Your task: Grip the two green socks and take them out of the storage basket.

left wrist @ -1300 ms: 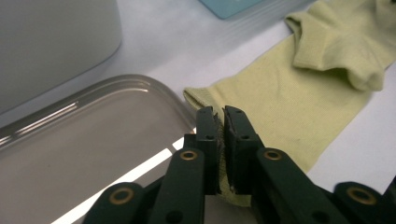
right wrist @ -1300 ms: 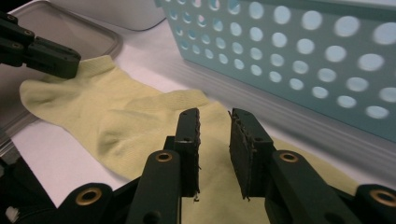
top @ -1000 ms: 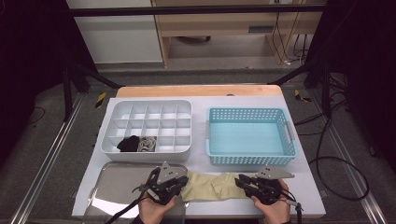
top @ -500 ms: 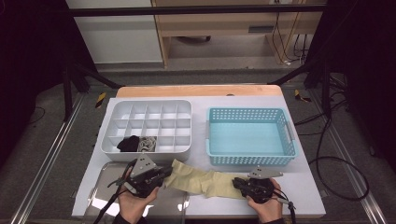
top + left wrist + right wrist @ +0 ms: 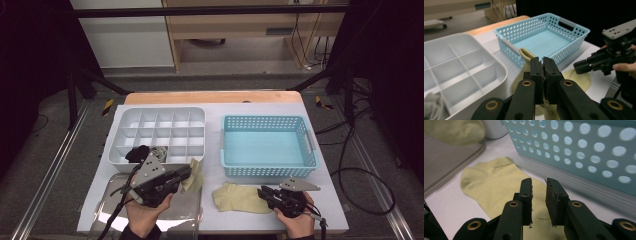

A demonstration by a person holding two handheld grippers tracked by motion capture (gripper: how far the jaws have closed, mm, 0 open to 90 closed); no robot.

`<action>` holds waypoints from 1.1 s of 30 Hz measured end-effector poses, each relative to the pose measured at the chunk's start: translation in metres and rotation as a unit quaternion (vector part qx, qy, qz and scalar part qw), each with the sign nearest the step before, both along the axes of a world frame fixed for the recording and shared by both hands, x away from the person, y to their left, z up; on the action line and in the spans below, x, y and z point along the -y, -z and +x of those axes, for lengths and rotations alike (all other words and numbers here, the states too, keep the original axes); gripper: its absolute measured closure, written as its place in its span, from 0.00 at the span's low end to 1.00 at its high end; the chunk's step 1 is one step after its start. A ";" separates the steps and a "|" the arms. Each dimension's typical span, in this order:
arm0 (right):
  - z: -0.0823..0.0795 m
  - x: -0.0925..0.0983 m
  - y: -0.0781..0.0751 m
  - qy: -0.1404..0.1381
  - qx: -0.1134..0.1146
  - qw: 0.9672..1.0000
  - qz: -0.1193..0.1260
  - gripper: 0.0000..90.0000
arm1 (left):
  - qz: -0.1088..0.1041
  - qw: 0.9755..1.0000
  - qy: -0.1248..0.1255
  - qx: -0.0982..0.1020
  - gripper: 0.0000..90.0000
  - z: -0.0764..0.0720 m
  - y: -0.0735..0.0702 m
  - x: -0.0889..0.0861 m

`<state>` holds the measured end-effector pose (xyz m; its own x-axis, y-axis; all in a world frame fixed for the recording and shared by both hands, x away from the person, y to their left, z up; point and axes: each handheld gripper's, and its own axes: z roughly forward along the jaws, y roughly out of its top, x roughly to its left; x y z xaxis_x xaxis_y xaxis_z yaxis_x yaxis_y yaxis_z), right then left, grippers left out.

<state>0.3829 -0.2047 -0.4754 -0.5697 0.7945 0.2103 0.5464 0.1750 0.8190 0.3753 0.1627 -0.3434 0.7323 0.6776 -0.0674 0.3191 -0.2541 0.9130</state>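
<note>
My left gripper (image 5: 189,173) is raised over the metal tray and is shut on a pale yellow sock (image 5: 195,176). In the left gripper view the jaws (image 5: 542,63) pinch that sock, and its cuff (image 5: 526,53) sticks up behind them. A second yellow sock (image 5: 239,198) lies flat on the white table in front of the blue basket. My right gripper (image 5: 261,192) rests at that sock's right end. Its jaws (image 5: 539,185) have just been opening; they stand a little apart above the flat sock (image 5: 494,182) with no fabric pinched between them.
A white compartment organiser (image 5: 156,111) stands at the back left, with a black item (image 5: 136,152) and a grey one (image 5: 159,151) in its front cells. The empty blue basket (image 5: 265,119) stands at the back right. A metal tray (image 5: 186,209) lies at the front left.
The two socks lay together between the grippers. The left gripper pulled one sock away to the left and lifted it; the other sock stayed on the table by the right gripper.
</note>
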 end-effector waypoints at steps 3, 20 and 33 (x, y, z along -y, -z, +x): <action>0.000 0.002 0.000 0.002 0.001 1.000 0.004 0.82 | -0.004 1.000 0.013 0.005 0.96 -0.002 -0.003 0.009; -0.012 0.037 -0.006 0.047 0.018 0.998 0.023 0.80 | -0.031 0.995 0.091 0.007 0.96 -0.002 -0.001 0.083; -0.007 0.008 -0.001 0.007 0.008 1.000 0.016 0.78 | 0.042 0.996 0.047 -0.069 0.96 0.008 0.059 0.040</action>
<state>0.3755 -0.2122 -0.4740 -0.5619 0.7952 0.2278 0.5360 0.1403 0.8325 0.3829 0.1224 -0.4028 0.7806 0.6139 -0.1179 0.4107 -0.3615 0.8370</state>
